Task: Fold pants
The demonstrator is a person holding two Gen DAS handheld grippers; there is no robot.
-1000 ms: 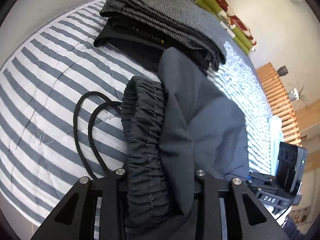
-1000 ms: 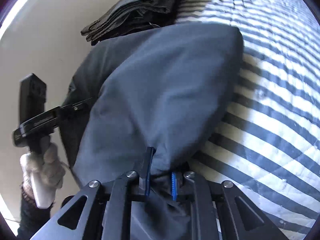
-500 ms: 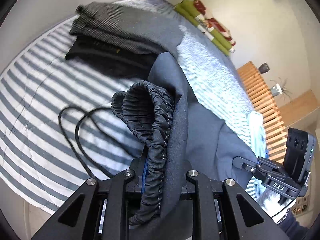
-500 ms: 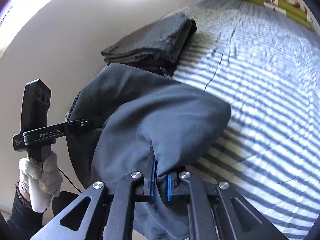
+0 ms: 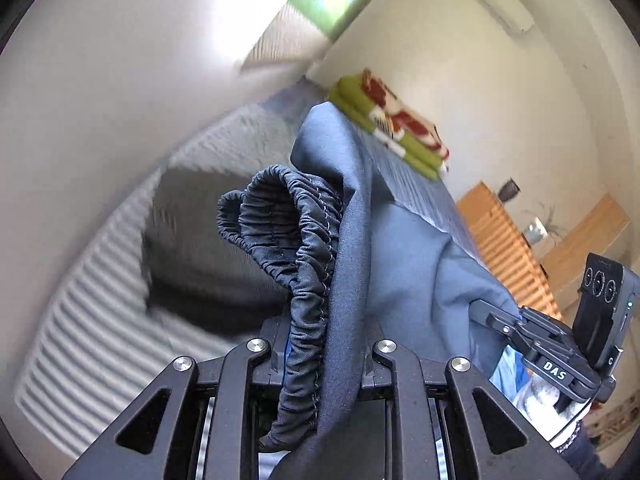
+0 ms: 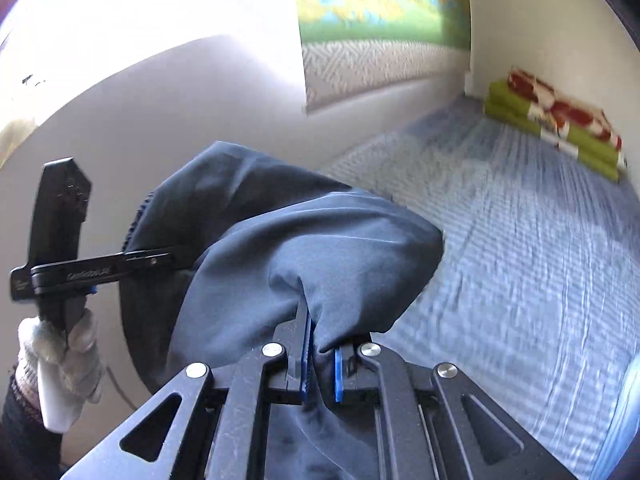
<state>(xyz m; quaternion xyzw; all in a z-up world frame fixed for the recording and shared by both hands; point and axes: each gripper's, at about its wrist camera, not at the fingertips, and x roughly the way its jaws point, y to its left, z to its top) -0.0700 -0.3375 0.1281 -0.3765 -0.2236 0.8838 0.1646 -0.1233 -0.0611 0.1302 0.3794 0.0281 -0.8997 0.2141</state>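
- Slate-blue pants (image 5: 400, 248): we hold them with 2 grips, left hand-held gripper (image 5: 324, 354) clamped on the elastic waistband (image 5: 296, 216), right hand-held gripper (image 6: 320, 364) pinching plain cloth.
- That thin pinch could slip, dropping a corner onto the striped bed (image 6: 520, 248).

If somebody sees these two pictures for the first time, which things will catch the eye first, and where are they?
First comes the dark blue pants, bunched up in the middle of both views, with the gathered waistband clamped in the left hand-held gripper and plain cloth pinched in the right hand-held gripper. Behind lies the striped bed, with a green and red folded blanket at its far end by the wall.
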